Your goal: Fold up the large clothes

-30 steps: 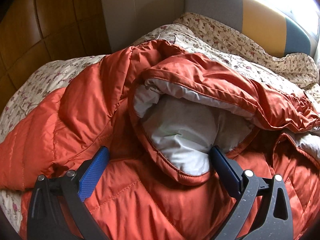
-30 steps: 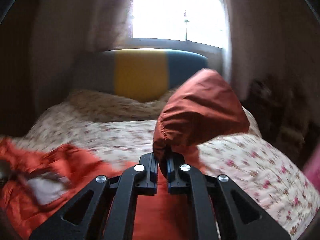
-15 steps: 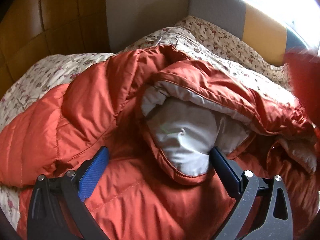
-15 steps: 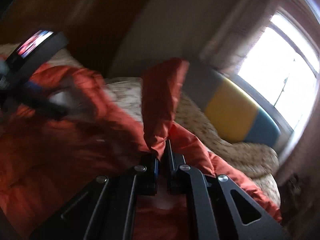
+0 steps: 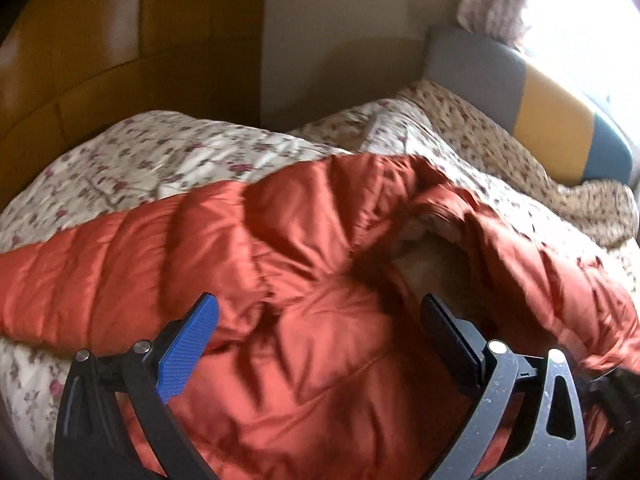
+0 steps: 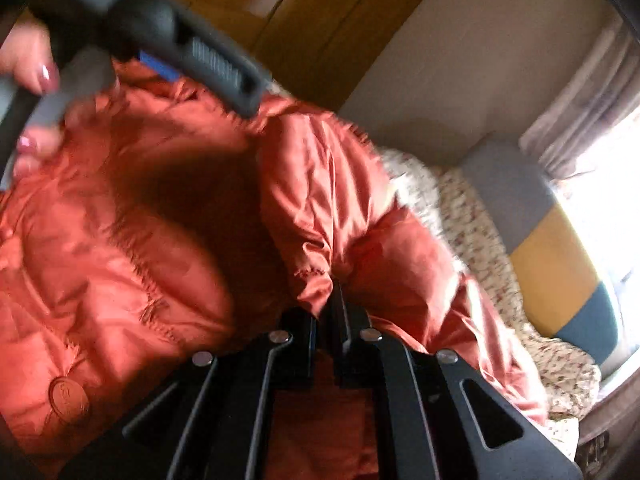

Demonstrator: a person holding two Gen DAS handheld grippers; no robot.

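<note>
Left wrist view is showing an orange puffer jacket [image 5: 304, 280] lying spread over a floral bed [image 5: 132, 152], its quilted body running from the left edge toward a colour-block headboard [image 5: 556, 136] under a bright window; the left tongs [image 5: 320, 336] are hovering wide open above the jacket's middle, blue pad on one side and dark pad on the other, gripping nothing; a pale lining is peeping out of a dark opening, possibly the hood or collar, though motion blur is making that hard to confirm. Right wrist view is showing the right tongs [image 6: 329, 340] pinched nearly closed on a gathered fold of the orange fabric, which looks like a sleeve end [image 6: 316, 280]; that sleeve is draping across the jacket's front, where a round snap button [image 6: 68, 396] is showing low at left; a person's hand [image 6: 32, 76] with painted nails is gripping the other tool at the upper left, just above the cloth. Judging by the layout, the fold is at an early stage: one sleeve is being carried over the body and is not yet released; the second sleeve, the hood and the final halving of the body appear to be waiting; the jacket is looking rumpled rather than squared.
</note>
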